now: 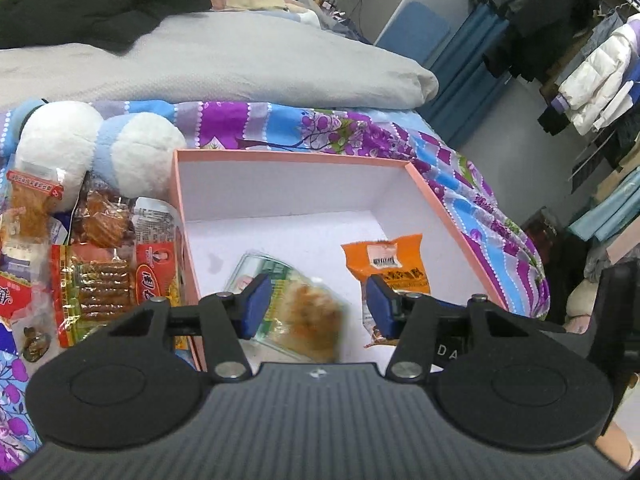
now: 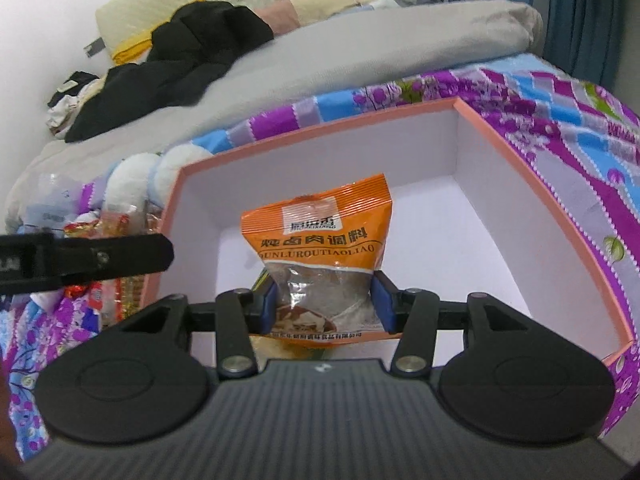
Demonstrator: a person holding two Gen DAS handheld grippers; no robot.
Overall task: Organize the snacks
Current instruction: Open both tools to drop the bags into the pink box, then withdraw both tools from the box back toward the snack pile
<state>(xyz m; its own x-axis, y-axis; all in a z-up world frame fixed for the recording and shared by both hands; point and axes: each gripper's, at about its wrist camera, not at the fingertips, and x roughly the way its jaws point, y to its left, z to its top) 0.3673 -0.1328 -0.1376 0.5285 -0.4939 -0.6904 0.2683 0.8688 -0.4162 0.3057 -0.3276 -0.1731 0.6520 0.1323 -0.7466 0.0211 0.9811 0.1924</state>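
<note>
Even, soft indoor light in both views, no hard shadows, just a faint one inside the pink box [image 1: 448,216]. Motion blur smears the clear snack packet [image 1: 304,312] in the left view. Fisheye bending curves the bed [image 2: 360,60] and clothes rack [image 1: 580,60] at the edges. Little glare.

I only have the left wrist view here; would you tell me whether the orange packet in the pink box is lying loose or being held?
Observer: It is held. In the right wrist view, the right gripper has its blue pads pressed against both sides of the orange packet.
Operator: Thank you. Which way up is it?
Observer: It is upright. The printed orange end is on top and the clear lower half, with brownish contents, sits between the pads. All of it is within the walls of the pink box.
</note>
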